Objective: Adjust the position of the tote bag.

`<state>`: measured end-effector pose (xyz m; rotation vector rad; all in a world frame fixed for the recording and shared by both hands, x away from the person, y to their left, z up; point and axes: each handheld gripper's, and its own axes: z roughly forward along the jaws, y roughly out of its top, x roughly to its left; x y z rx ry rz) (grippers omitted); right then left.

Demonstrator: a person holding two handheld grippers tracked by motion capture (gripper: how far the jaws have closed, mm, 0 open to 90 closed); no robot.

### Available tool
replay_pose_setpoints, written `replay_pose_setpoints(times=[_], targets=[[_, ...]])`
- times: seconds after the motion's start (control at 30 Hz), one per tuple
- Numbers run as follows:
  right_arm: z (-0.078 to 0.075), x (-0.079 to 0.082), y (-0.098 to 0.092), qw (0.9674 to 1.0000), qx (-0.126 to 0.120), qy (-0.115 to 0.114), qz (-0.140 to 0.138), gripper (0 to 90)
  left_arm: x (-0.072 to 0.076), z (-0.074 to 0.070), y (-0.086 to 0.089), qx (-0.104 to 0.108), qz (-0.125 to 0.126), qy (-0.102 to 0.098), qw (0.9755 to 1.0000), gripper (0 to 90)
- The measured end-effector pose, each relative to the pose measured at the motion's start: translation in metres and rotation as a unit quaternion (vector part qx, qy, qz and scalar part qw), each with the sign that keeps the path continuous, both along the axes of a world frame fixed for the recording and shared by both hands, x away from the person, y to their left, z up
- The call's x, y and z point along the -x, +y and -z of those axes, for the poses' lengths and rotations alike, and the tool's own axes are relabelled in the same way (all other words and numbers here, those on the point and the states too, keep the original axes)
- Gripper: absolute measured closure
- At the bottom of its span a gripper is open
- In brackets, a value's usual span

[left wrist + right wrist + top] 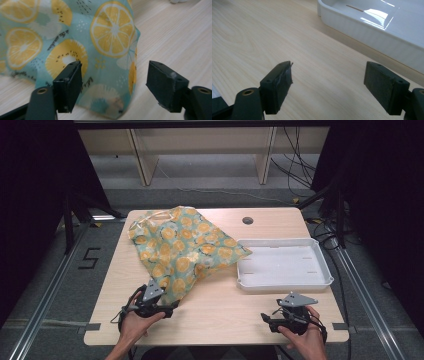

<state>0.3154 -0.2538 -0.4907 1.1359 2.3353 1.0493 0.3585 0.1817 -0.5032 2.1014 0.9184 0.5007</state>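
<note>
- my left gripper (113, 82) stands with its jaws spread wide, nothing pinched; the near corner of the cloth bag (82, 50) lies in the gap between them, and i cannot tell whether either jaw touches the fabric.
- in the high view my left gripper (167, 309) is at the bag's (185, 247) near corner, my left hand (134, 324) partly under it.
- my right gripper (328, 87) is just as wide open and holds nothing, only bare table (262, 35) between the jaws.
- in the high view my right gripper (266, 318) sits at the near right edge, and my right hand (305, 336) is cut off by the frame's bottom.
- one bag: teal, printed with lemon and kiwi slices, spread crumpled across the table's (215, 320) left half; its far handles are hard to make out.
- one white tray (285, 282), right of the bag and touching or just beside its edge; its corner (372, 30) is cut off in my right gripper view.
- one small dark round hole (247, 220) near the table's far edge.
</note>
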Motion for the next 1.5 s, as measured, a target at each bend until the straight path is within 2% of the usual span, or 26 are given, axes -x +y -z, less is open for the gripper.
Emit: replay_pose_setpoints(times=[0.03,0.1,0.13,0.17,0.23,0.27,0.33,0.37,0.4,0.47,0.5,0.57,0.6,0.67,0.73,0.8,0.83,0.87,0.97,1.0,1.07,1.1,1.13,1.2,1.23,1.5], targets=[[0.000,0.001,0.000,1.0000,-0.004,0.007,0.001,23.5,-0.003,0.003,-0.003,-0.005,-0.007,0.005,0.9999,31.4],[-0.001,0.001,-0.001,0.9999,-0.001,0.011,0.000,23.5,-0.007,0.004,-0.003,-0.039,0.004,0.006,0.9992,39.6],[-0.001,0.000,-0.001,0.9999,-0.001,0.011,0.000,23.5,-0.008,0.007,-0.005,-0.025,-0.005,0.009,0.9996,46.2],[-0.001,0.000,-0.001,0.9999,0.000,0.012,-0.003,23.5,-0.010,0.007,-0.003,-0.034,0.004,0.008,0.9994,53.3],[-0.001,0.002,0.001,0.9999,-0.007,0.015,0.002,23.6,-0.012,0.007,-0.001,-0.048,0.019,-0.005,0.9986,73.9],[0.000,0.001,0.000,1.0000,-0.003,0.006,-0.004,23.6,-0.013,0.008,-0.002,-0.049,0.019,-0.003,0.9986,80.4],[-0.001,0.002,0.001,0.9999,-0.004,0.013,-0.003,23.6,-0.015,0.008,-0.003,-0.043,0.023,-0.005,0.9988,88.7],[-0.001,0.002,0.001,0.9999,-0.004,0.009,-0.006,23.6,-0.015,0.008,-0.003,-0.042,0.026,-0.006,0.9988,89.3],[-0.002,0.003,0.001,0.9998,-0.008,0.015,-0.002,23.6,-0.015,0.008,-0.002,-0.047,0.029,-0.008,0.9985,89.5],[-0.001,0.001,0.001,0.9999,-0.004,0.009,-0.005,23.6,-0.014,0.008,-0.005,-0.032,0.038,0.000,0.9988,89.6],[-0.001,0.002,0.001,0.9999,-0.004,0.014,-0.001,23.6,-0.013,0.007,-0.006,-0.027,0.042,0.001,0.9987,89.5],[0.000,0.000,0.000,0.9999,0.000,0.003,-0.012,23.6,-0.011,0.007,-0.012,-0.013,0.047,0.007,0.9988,89.3],[0.000,0.000,0.000,0.9999,-0.001,0.003,-0.013,23.6,-0.010,0.006,-0.014,-0.018,0.060,0.011,0.9980,89.3],[0.000,0.000,0.000,0.9999,0.000,0.005,-0.012,23.6,-0.008,0.005,-0.021,-0.019,0.070,0.012,0.9973,89.3],[-0.001,0.001,0.001,0.9999,-0.003,0.013,-0.007,23.6,-0.007,0.005,-0.029,-0.001,0.069,0.019,0.9974,89.2],[0.000,0.001,0.001,0.9999,-0.004,0.011,-0.008,23.7,-0.007,0.005,-0.040,0.007,0.075,0.019,0.9970,89.3],[0.000,-0.001,0.000,0.9999,0.000,0.004,-0.012,23.7,-0.007,0.004,-0.044,0.000,0.080,0.021,0.9965,89.2],[-0.001,0.001,0.001,0.9999,-0.005,0.016,-0.001,23.7,-0.008,0.005,-0.050,0.002,0.084,0.020,0.9963,89.2],[-0.001,0.001,0.001,0.9998,-0.003,0.017,-0.004,23.8,-0.011,0.004,-0.069,0.001,0.093,0.020,0.9954,89.1],[0.000,0.000,0.001,0.9999,0.000,0.004,-0.013,23.8,-0.011,0.004,-0.073,-0.001,0.093,0.020,0.9955,89.1],[-0.001,0.001,0.001,0.9999,-0.005,0.014,-0.001,23.8,-0.013,0.004,-0.084,-0.014,0.097,0.016,0.9951,89.0],[0.000,-0.001,0.000,0.9999,0.001,-0.005,-0.010,23.8,-0.013,0.004,-0.091,-0.007,0.095,0.020,0.9952,88.9],[0.000,-0.001,0.000,0.9999,0.001,-0.007,-0.014,23.9,-0.013,0.004,-0.096,-0.005,0.097,0.023,0.9950,88.9],[-0.002,0.000,0.000,0.9999,-0.002,0.008,-0.007,24.0,-0.015,0.004,-0.104,0.002,0.095,0.025,0.9952,88.9],[-0.001,0.000,0.001,1.0000,-0.003,-0.001,-0.005,24.0,-0.015,0.003,-0.108,0.003,0.093,0.026,0.9953,89.0],[-0.002,0.000,0.001,0.9999,-0.003,-0.001,-0.010,24.2,-0.029,-0.001,-0.143,0.017,0.092,0.027,0.9952,88.5]])
